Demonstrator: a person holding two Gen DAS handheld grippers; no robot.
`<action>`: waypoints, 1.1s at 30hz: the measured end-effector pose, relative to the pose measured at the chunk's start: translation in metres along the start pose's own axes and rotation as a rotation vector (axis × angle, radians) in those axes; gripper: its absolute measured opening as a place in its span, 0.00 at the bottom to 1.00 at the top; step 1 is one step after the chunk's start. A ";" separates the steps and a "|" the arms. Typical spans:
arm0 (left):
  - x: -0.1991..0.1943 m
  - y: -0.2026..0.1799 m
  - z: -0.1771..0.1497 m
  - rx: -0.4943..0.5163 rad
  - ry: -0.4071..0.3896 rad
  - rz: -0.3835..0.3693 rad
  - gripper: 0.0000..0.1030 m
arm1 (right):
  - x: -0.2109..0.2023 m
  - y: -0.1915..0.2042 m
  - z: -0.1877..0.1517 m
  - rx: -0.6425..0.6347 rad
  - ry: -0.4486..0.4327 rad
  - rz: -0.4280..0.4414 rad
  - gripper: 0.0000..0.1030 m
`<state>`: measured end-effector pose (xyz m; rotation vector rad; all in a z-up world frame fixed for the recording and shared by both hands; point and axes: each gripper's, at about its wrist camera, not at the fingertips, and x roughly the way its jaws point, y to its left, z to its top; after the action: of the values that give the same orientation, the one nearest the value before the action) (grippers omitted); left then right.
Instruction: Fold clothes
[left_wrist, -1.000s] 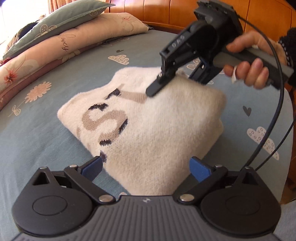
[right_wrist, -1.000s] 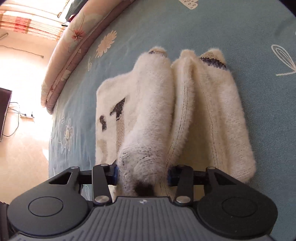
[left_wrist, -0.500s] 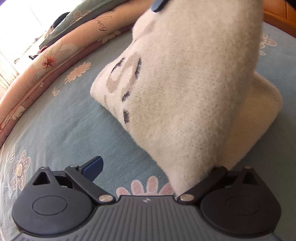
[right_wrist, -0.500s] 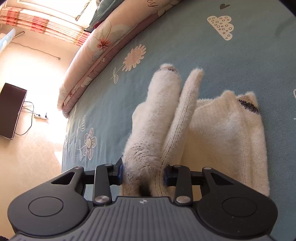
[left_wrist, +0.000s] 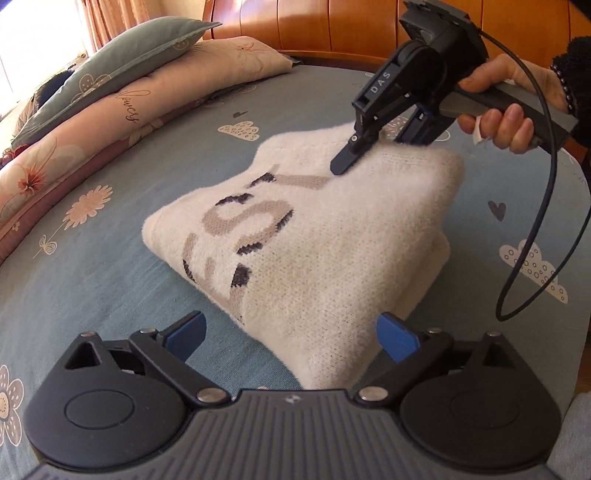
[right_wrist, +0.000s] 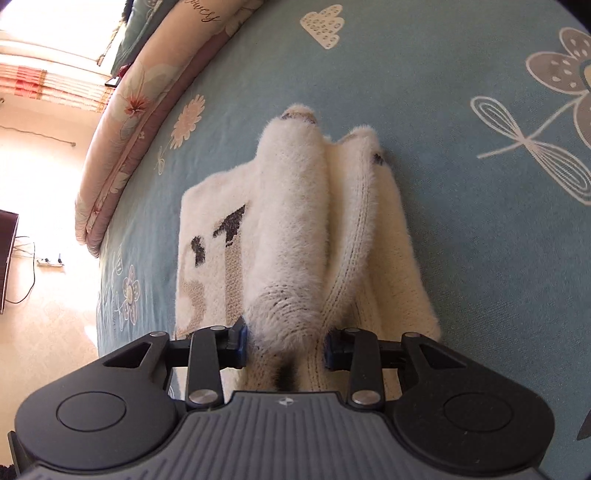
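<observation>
Having come back down from the raised drape of half a second ago, now lying flat again as a folded cream sweater (left_wrist: 314, 240) at the centre of the left wrist view, brown and dark lettering facing up. Resting on the blue patterned bed sheet (left_wrist: 92, 277), with the nearest corner reaching toward 6 o'clock.

Straddling that near corner with the left gripper (left_wrist: 291, 334), jaws standing wide, blue pads clear of the knit on both sides, so holding nothing.

Pinching the far edge of the sweater at 1 o'clock with the right gripper (left_wrist: 376, 151), one dark finger lying on top of the fabric. Bunching two thick rolls of fleece between the blue pads in the right wrist view, right gripper (right_wrist: 284, 343) clamping down on them, with the rest of the garment spreading away toward 12 o'clock.

Wrapping a hand (left_wrist: 506, 110) round the grey handle at 2 o'clock, with a black cable (left_wrist: 546, 221) looping down toward 3 o'clock.

Stacking up at 10 o'clock beyond the sheet: a grey-green pillow (left_wrist: 122, 70) on a pink floral quilt (left_wrist: 147, 107). Running across 12 o'clock behind them, a wooden headboard (left_wrist: 332, 26).
</observation>
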<state>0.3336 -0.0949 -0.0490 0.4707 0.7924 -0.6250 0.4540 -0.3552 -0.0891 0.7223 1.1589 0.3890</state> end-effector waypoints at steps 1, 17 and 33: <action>0.001 -0.001 0.000 -0.001 0.004 -0.001 0.95 | -0.002 0.012 0.004 -0.075 -0.010 0.008 0.38; 0.020 0.011 0.043 0.090 0.050 -0.142 0.96 | -0.027 -0.015 -0.009 0.009 -0.010 -0.184 0.71; 0.079 -0.040 0.029 0.488 0.134 -0.316 0.96 | 0.036 0.059 -0.075 -0.706 0.122 -0.435 0.67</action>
<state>0.3643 -0.1677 -0.0983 0.8476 0.8480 -1.0997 0.4026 -0.2665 -0.0889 -0.1710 1.1527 0.4376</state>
